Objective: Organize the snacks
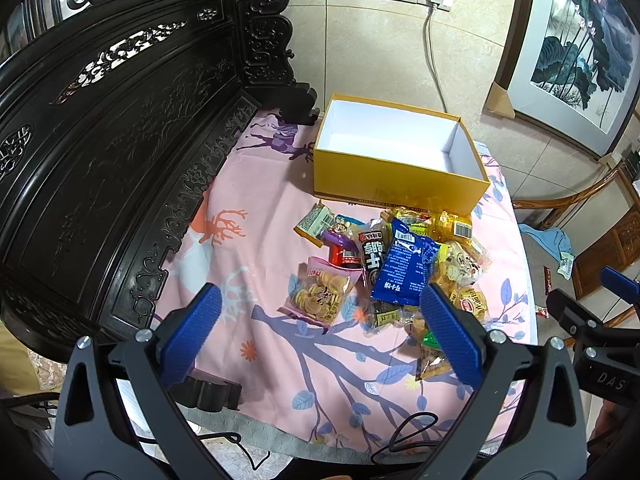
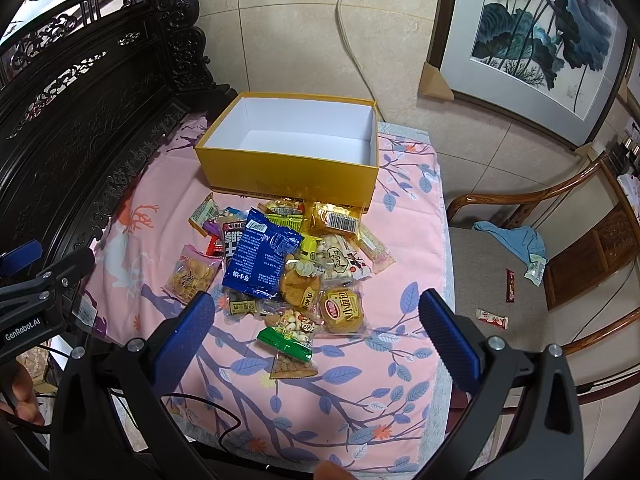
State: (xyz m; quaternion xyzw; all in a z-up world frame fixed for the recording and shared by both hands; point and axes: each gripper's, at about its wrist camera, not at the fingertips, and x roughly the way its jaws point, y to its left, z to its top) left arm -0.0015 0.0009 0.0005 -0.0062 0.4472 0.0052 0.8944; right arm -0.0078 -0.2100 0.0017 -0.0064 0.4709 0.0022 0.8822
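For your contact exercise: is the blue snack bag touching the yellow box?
Apart. The right wrist view shows other packets between the blue snack bag and the yellow box.

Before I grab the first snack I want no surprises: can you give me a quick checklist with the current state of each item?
1. Yellow box open, nothing inside: ok.
2. Left claw open, holding nothing: ok.
3. Right claw open, holding nothing: ok.
4. Snack pile in front of the box, in view: ok.
5. Blue packet on top, free to lift: ok.
6. All snacks on the cloth: not ok, a red-and-white wrapper lies on the chair seat.
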